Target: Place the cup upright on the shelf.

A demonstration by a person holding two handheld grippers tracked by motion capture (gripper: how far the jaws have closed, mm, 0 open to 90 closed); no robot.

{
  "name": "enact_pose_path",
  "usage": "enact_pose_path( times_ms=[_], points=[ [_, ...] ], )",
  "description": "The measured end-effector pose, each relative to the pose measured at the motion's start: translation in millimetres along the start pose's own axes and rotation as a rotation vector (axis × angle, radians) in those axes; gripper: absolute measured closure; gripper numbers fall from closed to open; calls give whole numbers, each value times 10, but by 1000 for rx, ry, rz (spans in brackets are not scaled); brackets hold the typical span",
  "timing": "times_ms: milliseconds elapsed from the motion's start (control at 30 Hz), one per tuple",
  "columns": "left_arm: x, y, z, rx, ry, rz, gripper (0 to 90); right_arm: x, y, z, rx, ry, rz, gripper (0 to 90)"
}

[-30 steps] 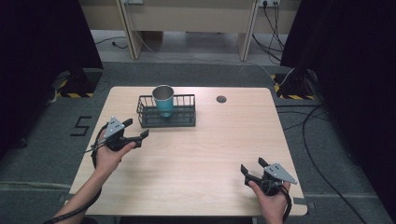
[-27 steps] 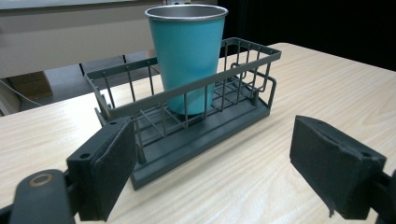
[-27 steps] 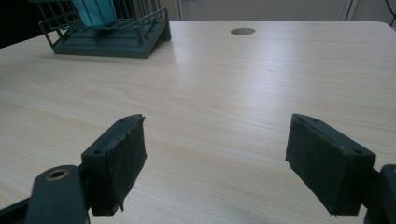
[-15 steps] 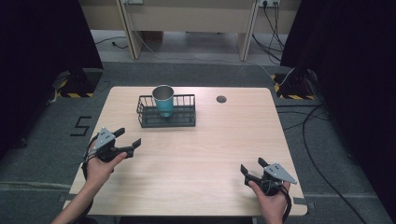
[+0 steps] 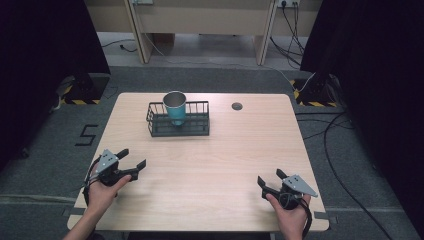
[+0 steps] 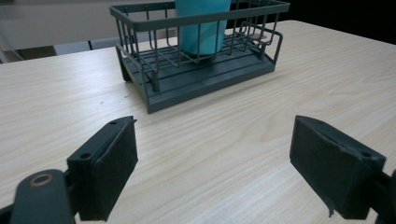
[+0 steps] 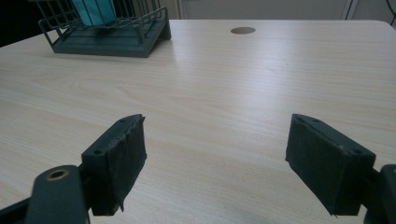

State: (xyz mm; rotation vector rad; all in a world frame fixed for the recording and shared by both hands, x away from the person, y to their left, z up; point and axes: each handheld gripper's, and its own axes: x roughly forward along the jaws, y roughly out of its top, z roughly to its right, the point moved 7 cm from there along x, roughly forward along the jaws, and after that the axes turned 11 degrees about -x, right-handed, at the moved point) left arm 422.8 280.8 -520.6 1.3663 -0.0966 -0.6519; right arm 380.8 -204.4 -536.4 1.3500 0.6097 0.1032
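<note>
High view gives me the wooden table (image 5: 210,165) with my left gripper (image 5: 131,161) low at eight o'clock and my right gripper (image 5: 267,181) at five o'clock, both with jaws spread wide and gripping nothing. At twelve o'clock the wire basket (image 5: 192,127) holds a teal cup (image 5: 175,114) standing upright inside its left half, which reads to me as put away. Both hands sit well apart from it, so I'd call this a resting pose
</note>
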Motion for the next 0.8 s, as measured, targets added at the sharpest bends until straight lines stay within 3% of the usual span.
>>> enact_pose_path(
  times_ms=[200,367,500,800],
  points=[
    [-10,-114,6,-20,1,-11,146,0,0,-7,-3,7,-2,208],
    [-37,-68,-13,-16,13,15,147,10,4,-18,-7,17,-2,209],
    [-39,-80,-52,-23,11,9,147,12,4,-10,-7,16,-2,210],
    [-48,-66,-63,-20,-12,20,155,14,1,14,11,0,-6,209]
  ],
)
